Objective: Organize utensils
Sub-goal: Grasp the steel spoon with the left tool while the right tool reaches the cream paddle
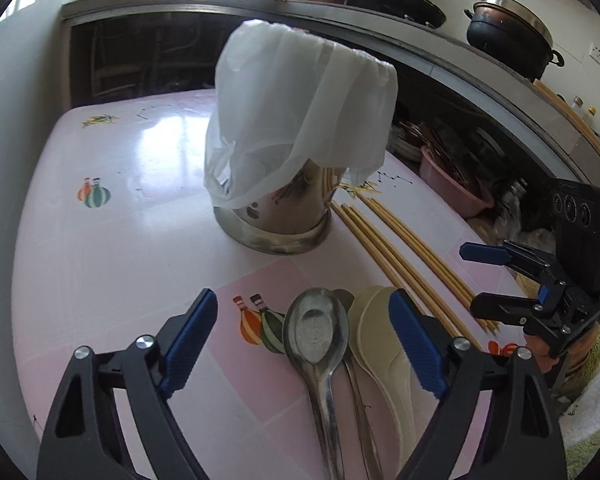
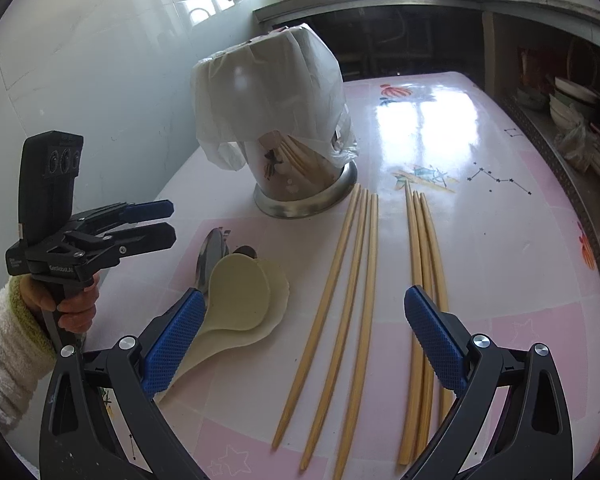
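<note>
Glossy pink-and-white patterned worktop (image 2: 480, 240) in a kitchen, w/ pots on a grey ledge (image 1: 440, 52) behind and shelves of bowls beneath. Metal utensil holder (image 1: 276, 220), plastic bag (image 1: 300, 120) draped over it, stands mid-worktop; two chopstick bundles (image 2: 348, 312) lie just right of it, metal spoons (image 1: 320, 336) and cream rice paddles (image 2: 240, 292) in front. Left tool (image 1: 300, 344) spread wide over the spoons, nothing gripped; right tool (image 2: 300, 344) spread wide above the chopsticks, empty.
</note>
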The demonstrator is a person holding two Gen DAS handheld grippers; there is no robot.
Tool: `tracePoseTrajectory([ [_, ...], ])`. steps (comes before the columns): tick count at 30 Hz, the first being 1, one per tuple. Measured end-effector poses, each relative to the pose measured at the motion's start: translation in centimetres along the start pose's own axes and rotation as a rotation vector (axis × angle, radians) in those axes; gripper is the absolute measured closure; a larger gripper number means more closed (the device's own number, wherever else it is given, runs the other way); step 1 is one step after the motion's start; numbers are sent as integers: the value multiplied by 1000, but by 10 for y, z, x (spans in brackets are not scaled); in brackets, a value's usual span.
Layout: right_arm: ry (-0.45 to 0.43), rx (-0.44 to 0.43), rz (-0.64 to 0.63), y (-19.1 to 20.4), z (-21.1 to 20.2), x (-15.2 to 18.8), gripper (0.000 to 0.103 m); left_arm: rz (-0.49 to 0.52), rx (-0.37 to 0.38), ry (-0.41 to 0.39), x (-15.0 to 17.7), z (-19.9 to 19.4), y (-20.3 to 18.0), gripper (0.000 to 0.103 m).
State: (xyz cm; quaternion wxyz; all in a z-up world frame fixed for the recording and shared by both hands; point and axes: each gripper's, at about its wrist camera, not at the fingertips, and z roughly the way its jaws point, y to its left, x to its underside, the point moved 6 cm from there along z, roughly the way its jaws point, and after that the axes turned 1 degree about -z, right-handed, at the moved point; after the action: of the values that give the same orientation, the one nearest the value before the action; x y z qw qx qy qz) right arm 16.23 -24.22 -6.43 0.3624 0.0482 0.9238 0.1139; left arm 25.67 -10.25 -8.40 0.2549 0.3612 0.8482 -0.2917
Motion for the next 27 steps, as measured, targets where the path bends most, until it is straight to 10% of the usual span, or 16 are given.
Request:
tracePoseTrajectory([
  [14,58,-34,22,-10,38,-2,8,-8,279,250,-2,51,11,60],
  [27,50,-31,40,-18,33,-2,8,2,184,257,13,34,11,97],
])
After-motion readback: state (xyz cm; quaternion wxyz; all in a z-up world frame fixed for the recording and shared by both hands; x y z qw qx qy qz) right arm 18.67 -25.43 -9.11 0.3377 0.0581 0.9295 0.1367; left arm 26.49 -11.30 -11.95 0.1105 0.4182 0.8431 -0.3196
